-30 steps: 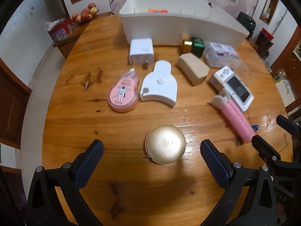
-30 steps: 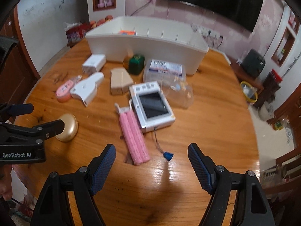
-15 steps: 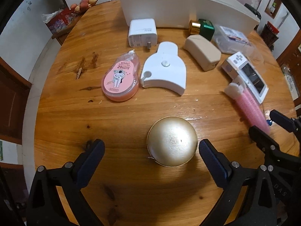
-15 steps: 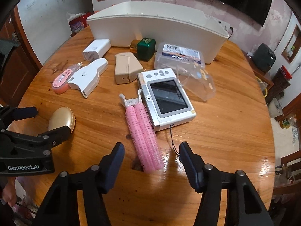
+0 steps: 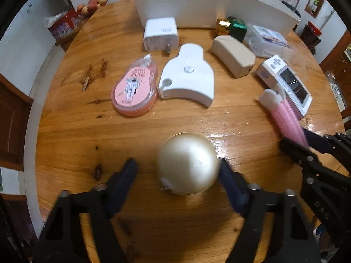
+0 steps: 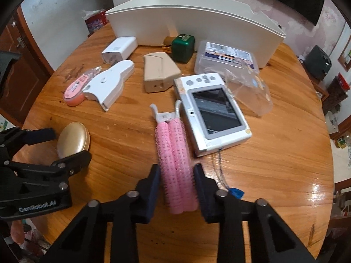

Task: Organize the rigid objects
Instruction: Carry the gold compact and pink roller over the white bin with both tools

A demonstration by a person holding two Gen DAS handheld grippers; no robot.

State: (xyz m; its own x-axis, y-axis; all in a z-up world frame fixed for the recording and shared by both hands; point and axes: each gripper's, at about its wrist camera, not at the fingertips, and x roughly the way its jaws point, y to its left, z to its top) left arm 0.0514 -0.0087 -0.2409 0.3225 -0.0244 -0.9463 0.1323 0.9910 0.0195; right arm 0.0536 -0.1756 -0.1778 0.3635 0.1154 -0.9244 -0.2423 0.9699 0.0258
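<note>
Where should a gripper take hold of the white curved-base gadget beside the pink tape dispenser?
Grip the white gadget across its narrow neck, coming from above. It lies flat, and the neck is slimmer than its flared base; the tape dispenser crowds the base's left side.

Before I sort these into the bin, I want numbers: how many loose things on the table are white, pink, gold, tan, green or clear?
White: 3
Pink: 2
Gold: 1
Tan: 1
Green: 1
Clear: 2
Total: 10
</note>
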